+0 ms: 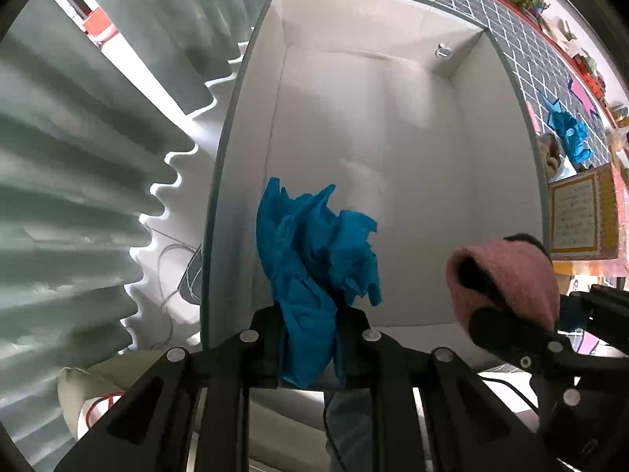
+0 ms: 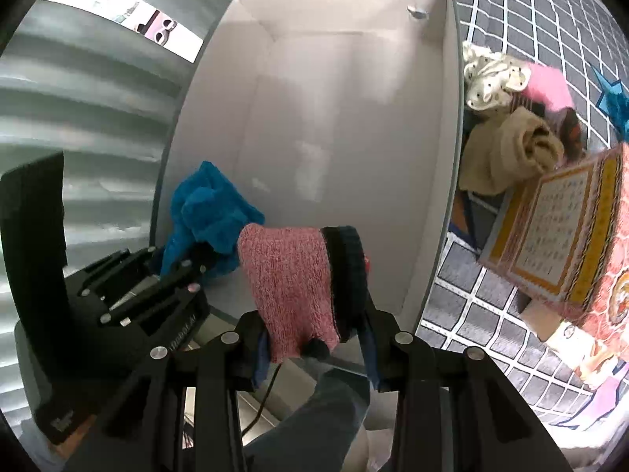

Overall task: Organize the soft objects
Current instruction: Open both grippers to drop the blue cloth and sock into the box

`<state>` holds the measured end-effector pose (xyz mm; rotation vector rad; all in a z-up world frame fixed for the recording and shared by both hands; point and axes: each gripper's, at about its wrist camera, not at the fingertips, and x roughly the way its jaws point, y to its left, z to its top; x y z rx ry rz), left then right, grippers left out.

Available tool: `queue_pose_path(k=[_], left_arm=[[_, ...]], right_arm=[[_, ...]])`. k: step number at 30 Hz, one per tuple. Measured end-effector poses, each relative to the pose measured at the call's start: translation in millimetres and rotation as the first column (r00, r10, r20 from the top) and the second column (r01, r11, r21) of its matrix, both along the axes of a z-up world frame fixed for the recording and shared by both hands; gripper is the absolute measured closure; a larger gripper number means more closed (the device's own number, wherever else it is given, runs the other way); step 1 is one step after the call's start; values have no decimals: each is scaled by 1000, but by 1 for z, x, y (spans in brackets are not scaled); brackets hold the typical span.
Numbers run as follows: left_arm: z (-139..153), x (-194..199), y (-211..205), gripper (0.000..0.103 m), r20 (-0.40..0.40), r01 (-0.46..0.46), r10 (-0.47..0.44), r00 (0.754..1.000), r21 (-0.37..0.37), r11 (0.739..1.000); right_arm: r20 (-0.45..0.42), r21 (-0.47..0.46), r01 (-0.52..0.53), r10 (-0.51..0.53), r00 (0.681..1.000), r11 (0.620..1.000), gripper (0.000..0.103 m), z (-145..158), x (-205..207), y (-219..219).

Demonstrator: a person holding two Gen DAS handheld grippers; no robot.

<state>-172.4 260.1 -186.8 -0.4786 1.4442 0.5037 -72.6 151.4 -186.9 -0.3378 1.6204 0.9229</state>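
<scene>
Both tongs grip cloths over the white box (image 1: 507, 181); no legible writing.

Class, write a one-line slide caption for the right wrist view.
Right gripper holds a pink knit sock over the white box; left gripper holds blue cloth.

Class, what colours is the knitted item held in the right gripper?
Speckled pink knit sock with a dark cuff band, clearest in the right wrist view.
</scene>
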Motion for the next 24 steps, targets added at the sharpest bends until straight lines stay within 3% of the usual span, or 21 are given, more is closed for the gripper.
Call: queue_pose_path(k=[9,11,13,16,19,21,23,24], left_arm=[[3,-4,-4,81,11,8,-8,1000,6,1000],[4,-7,-3,74,19,6,-7,1000,13,1000],[7,-8,-3,50,31,8,-9,999,28,1000],[13,-11,-1,25,51,8,-11,999,52,999],[18,-12,-1,20,69,10,-13,998,41,999],[21,-12,-3,15,78,15,-19,997,42,999],[25,-11,-4,14,82,18,-22,996,49,999],[27,-12,-4,13,87,18,-22,996,48,999]], right_arm=[[22,10,-2,2,1000,1000,64,10,-1,-3],[28,12,-4,3,1000,1000,64,14,-2,-5],[43,13,-8,8,999,1000,64,18,-5,-6],[68,12,-7,6,998,1000,59,24,-4,-8],[79,19,-4,2,997,1000,56,31,2,-10],[92,28,-3,0,996,1000,28,33,2,-10],[115,34,0,-4,993,999,19,40,4,-9],[126,36,-2,-2,992,999,19,43,5,-8]])
